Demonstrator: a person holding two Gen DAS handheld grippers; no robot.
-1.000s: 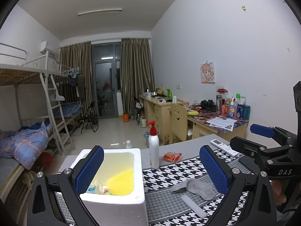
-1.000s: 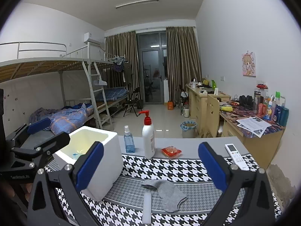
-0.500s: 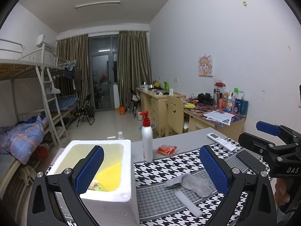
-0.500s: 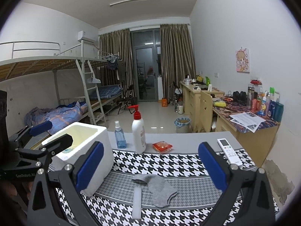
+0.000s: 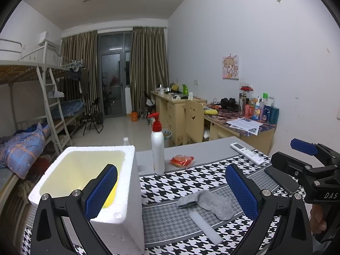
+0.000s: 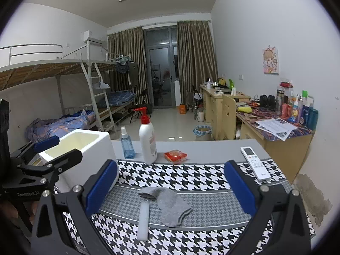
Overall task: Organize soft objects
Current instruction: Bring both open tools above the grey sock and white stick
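In the left wrist view the left gripper (image 5: 170, 193) hangs with jaws wide and empty over the table (image 5: 201, 148); the box (image 5: 119, 216) sits at 9 o'clock, the sock (image 5: 209, 201) just ahead at 1 o'clock, the foam strip (image 5: 205, 227) beside it. In the right wrist view the right gripper (image 6: 170, 189), jaws also wide and empty, faces the sock (image 6: 170, 204) dead ahead at 12 o'clock. It looks better placed: come down over the sock's bunched middle, clear of the strip (image 6: 143, 221), pinch deep, then carry toward the box (image 6: 85, 148) at 10 o'clock.
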